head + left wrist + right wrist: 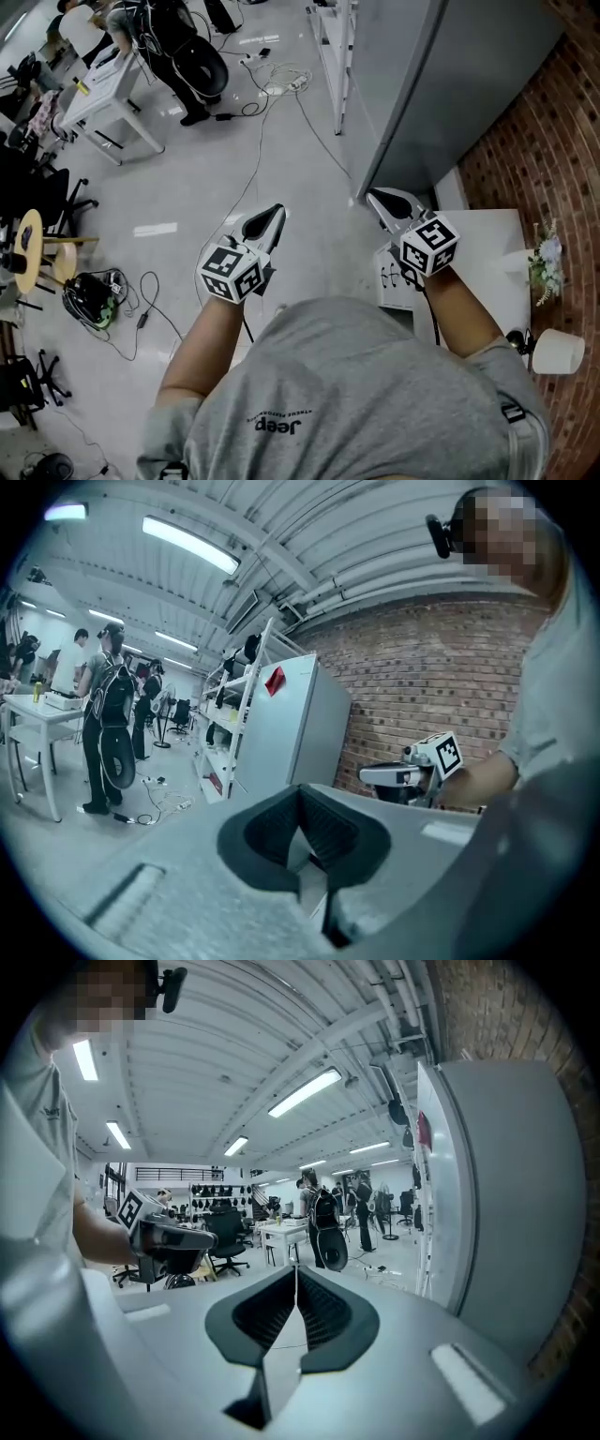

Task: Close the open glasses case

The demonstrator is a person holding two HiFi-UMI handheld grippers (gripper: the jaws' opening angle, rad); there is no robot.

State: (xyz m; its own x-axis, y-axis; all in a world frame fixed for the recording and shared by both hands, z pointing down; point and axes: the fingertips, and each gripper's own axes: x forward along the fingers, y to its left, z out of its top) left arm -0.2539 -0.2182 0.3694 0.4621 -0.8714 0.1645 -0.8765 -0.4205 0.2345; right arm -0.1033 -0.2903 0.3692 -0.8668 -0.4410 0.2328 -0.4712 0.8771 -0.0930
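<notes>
No view shows the glasses case. The left gripper and right gripper both have their jaws together on nothing, held out over the floor. The white desk at the right is partly hidden by the person's right forearm, and the small things on it cannot be made out.

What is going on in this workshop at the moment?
A person in a grey T-shirt holds a two-jaw gripper in each hand, out over the pale workshop floor. The left gripper and the right gripper both have their jaws shut with nothing between them. A tall grey metal cabinet and a red brick wall stand to the right. No glasses case shows in any view.
</notes>
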